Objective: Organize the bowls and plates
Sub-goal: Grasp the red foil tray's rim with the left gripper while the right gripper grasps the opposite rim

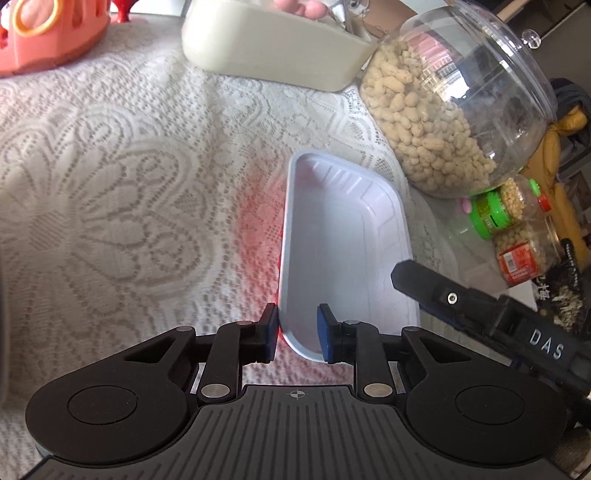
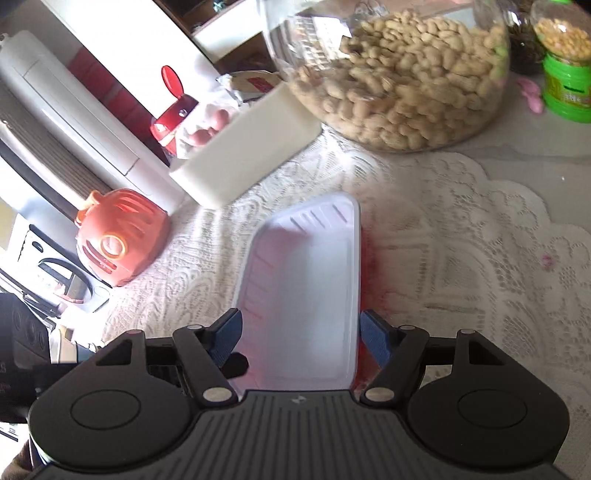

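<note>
White rectangular tray [image 1: 343, 236] lies on the lace tablecloth [image 1: 110, 184], its underside showing red at the edges and throwing a red tint on the cloth. Left gripper [image 1: 297, 334] jaws narrowed over the tray's near corner: rim sits between the blue pads, outer pad touching the rim's edge, inner pad inside the tray with a gap, so not clamped. Right gripper [image 2: 301, 338] jaws spread, straddling the tray's [image 2: 303, 280] near end, pads just beside both long edges, contact cannot tell. In the left view the right gripper's finger enters at 4 o'clock beside the tray. Clear peanut jar [image 1: 454, 107] at 1 o'clock, cream box [image 1: 273, 48] at 12, orange basket [image 1: 48, 33] at 10–11, small green-lidded jar [image 1: 502, 210] at 3.
</note>
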`<action>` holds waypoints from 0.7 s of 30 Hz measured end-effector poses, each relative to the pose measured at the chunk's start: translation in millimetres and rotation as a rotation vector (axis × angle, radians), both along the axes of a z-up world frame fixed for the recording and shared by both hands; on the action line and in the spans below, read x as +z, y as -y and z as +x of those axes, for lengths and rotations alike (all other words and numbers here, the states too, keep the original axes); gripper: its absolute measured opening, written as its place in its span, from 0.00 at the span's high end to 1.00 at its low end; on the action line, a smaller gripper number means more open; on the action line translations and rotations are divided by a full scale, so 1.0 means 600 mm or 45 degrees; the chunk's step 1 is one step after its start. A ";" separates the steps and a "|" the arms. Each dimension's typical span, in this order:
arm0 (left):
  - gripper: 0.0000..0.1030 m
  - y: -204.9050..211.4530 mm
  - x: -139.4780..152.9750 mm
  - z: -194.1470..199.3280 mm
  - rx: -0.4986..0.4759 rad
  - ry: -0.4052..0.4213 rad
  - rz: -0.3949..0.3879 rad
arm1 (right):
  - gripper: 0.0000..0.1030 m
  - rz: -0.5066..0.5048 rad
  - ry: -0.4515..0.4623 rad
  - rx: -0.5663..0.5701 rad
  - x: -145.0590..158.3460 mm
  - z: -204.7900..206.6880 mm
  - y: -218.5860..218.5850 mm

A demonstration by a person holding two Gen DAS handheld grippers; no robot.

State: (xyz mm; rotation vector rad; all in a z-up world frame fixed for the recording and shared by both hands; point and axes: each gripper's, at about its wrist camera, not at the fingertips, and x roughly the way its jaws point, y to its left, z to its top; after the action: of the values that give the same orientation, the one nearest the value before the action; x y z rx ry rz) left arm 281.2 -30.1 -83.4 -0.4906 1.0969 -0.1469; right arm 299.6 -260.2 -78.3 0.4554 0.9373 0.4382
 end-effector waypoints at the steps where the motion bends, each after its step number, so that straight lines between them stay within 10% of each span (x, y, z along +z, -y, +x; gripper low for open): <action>1: 0.75 -0.004 0.003 -0.007 0.008 0.003 0.005 | 0.30 0.003 0.005 0.015 0.002 0.000 -0.005; 13: 0.80 -0.025 0.004 -0.124 -0.101 -0.017 0.024 | 0.30 -0.019 -0.083 0.220 -0.035 -0.080 -0.052; 21: 0.85 -0.076 0.047 -0.204 -0.131 0.019 0.069 | 0.32 -0.066 0.066 0.259 0.012 -0.196 -0.105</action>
State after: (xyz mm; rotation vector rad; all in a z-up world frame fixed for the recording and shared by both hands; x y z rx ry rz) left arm 159.0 15.7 -55.0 -0.3843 1.1092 -0.2104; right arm 181.8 -197.4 -70.8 0.3011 0.9463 0.6062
